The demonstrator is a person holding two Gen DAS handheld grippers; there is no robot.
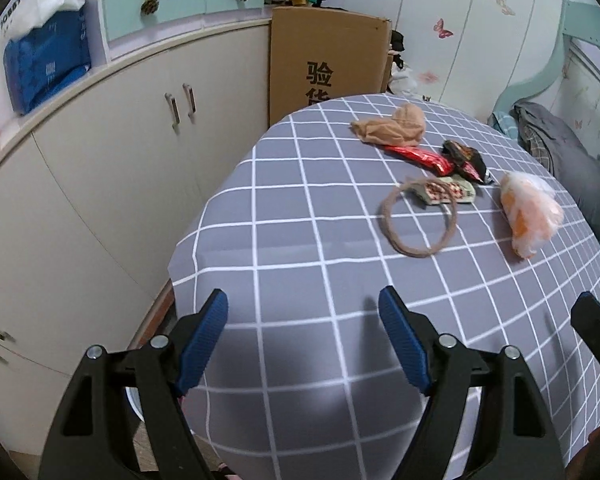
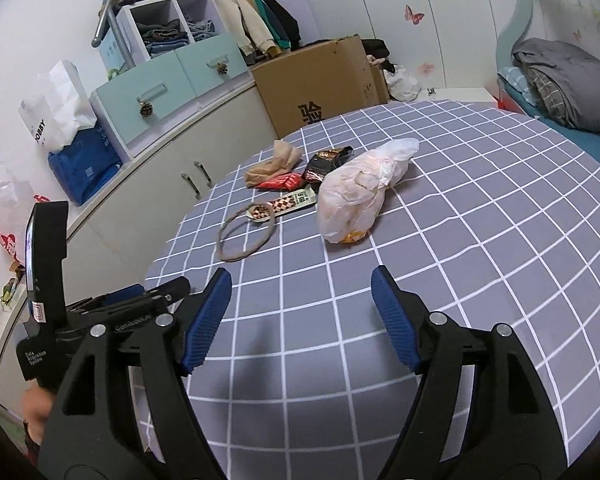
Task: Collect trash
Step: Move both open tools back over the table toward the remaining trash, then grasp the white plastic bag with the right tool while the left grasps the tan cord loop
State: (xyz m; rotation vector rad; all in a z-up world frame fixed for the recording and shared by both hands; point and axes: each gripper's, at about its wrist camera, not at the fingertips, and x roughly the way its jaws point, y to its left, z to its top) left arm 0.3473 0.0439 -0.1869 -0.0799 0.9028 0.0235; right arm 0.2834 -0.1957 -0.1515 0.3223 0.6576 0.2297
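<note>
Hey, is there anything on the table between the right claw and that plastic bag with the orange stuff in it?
Nothing visible. Only bare checked tablecloth lies between the open right claw and the plastic bag. The brown loop and the wrappers lie off to the bag's left, out of that path.

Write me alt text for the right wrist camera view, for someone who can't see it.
An open, empty right claw points over a grey checked tablecloth toward a cluster of trash: a plastic bag, dark wrapper, red wrapper, patterned wrapper, stocking and a loose band. The left claw is at the left edge.
</note>
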